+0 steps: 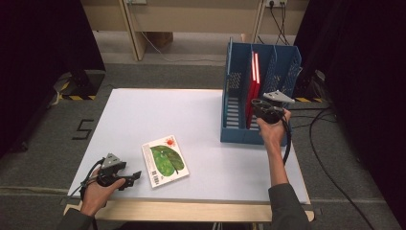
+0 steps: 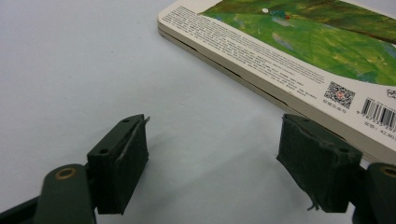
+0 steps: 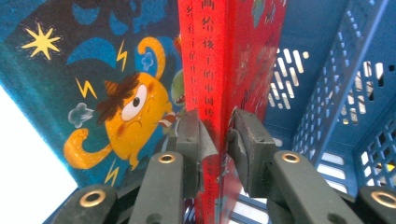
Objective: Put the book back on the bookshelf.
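Red book (image 1: pixel 252 88) stands upright in middle compartment of blue file rack (image 1: pixel 239 134) at far right of white table (image 1: pixel 143 110); right gripper (image 1: pixel 262 106) is at rack's front, jaws nearly closed and clamped on red book's spine, one pad each side as seen in right gripper view (image 3: pixel 215 140); spine carries a column of printed characters; blue book with an orange cartoon monster (image 3: pixel 93 93) stands just beside red book in that view, on its left; perforated rack walls (image 3: pixel 336 93) show on the right; left gripper (image 1: pixel 130 177) rests low at near left of table, jaws wide open and holding nothing; left gripper view shows its two black pads (image 2: pixel 121 163) apart with bare table between; green-leaf picture book (image 1: pixel 164 160) lies flat on table just beside left gripper, back cover up with barcode and QR code (image 2: pixel 340 94); its near corner sits close to one jaw, contact can't be told.
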`<state>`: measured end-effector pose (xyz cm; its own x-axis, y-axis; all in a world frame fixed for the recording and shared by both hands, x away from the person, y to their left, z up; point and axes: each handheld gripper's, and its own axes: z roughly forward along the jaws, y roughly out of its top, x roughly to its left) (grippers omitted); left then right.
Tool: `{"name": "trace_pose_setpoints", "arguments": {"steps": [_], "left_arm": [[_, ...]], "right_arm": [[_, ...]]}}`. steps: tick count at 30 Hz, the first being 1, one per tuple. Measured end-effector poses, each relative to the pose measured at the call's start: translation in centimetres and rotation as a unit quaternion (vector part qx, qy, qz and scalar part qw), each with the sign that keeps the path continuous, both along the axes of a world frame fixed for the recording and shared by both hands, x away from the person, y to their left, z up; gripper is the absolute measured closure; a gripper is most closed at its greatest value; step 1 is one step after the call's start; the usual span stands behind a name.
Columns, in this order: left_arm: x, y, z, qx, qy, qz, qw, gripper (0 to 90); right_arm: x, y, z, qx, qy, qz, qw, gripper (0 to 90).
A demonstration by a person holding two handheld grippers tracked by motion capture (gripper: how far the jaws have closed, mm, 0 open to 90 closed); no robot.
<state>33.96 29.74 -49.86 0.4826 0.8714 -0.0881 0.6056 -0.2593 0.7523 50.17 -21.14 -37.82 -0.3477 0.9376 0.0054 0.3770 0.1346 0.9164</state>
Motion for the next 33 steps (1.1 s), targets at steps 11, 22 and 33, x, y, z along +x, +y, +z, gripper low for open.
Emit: {"name": "trace_pose_setpoints", "arguments": {"steps": [11,22,33], "left_arm": [[0.0,0.1,0.0,0.0,0.001,0.003,1.0,23.0],[0.0,0.1,-0.1,0.003,0.006,0.001,1.0,22.9],[0.0,0.2,0.0,-0.001,0.003,0.005,1.0,22.8]], "right_arm": [[-1.0,-0.5,0.3,-0.022,-0.006,0.009,0.9997,70.9],[-1.6,-1.5,-1.1,-0.017,-0.001,0.016,0.9997,73.6],[-0.2,-0.7,-2.1,-0.019,0.011,0.011,0.9997,78.5]]}}
